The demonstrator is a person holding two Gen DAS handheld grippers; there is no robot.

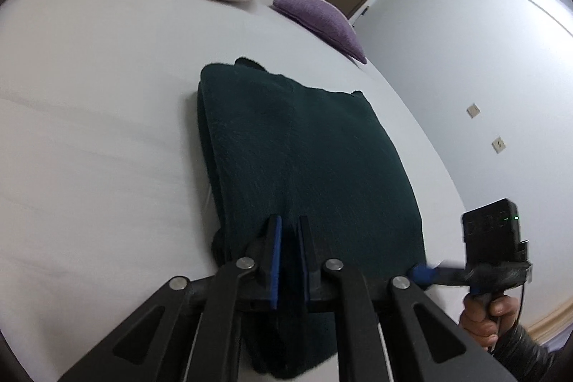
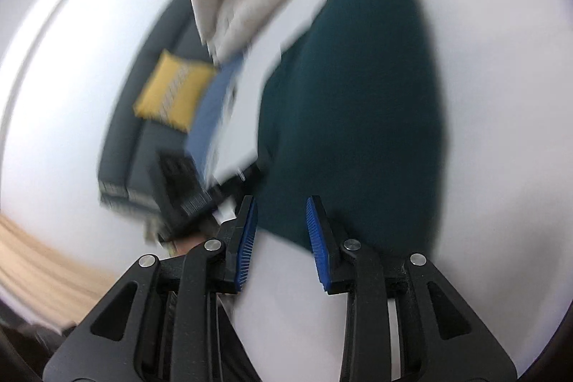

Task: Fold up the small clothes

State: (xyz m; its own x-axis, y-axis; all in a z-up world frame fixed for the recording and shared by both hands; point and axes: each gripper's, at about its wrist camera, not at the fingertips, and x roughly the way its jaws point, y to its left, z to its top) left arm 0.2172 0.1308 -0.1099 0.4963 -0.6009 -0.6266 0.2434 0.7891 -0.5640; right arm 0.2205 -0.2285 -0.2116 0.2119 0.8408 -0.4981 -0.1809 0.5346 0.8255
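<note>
While lying on the white bed (image 1: 89,131) ahead of both sets of jaws, the dark green garment (image 1: 293,160) is looking nearly folded. The left gripper (image 1: 288,238) is pinching its near edge, fingers almost closed. The right gripper (image 2: 281,235) is hovering released, jaws apart, beside the corner.
</note>
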